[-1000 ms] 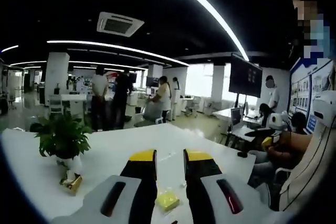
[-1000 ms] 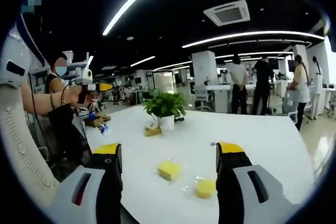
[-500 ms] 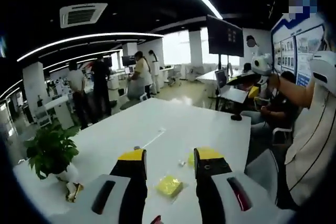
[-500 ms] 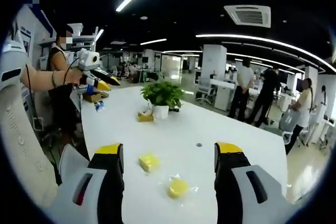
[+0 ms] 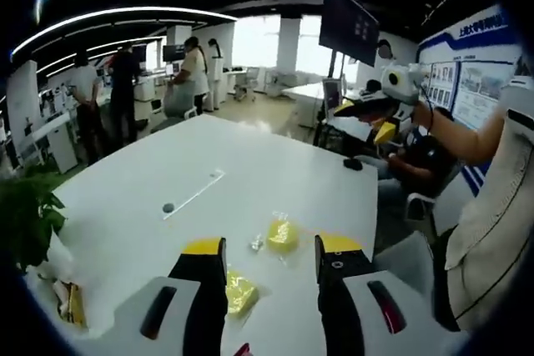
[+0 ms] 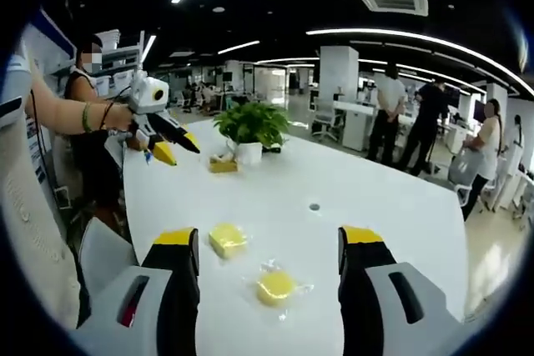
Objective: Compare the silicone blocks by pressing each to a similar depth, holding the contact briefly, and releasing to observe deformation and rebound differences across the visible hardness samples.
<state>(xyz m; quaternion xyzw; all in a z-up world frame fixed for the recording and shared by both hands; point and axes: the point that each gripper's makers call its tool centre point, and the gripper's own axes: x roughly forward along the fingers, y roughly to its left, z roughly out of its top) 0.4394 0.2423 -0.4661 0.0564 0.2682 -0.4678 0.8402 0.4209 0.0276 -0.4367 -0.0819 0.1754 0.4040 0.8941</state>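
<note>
Left gripper view: square yellow block point(image 5: 240, 292) was partly hidden behind the left gripper point(image 5: 271, 260)'s jaw. Potted plant point(image 5: 25, 218) was cut off by the picture's edge. Gold item point(image 5: 71, 304) beside it was too blurred to identify, possibly a wrapper. Right gripper view: dark spot point(image 6: 314, 206) on the table point(image 6: 375, 206) was too small to tell.

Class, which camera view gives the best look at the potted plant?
The right gripper view: the potted plant stands whole on the white table, pot and leaves clear. The left gripper view catches just some leaves at its edge.
</note>
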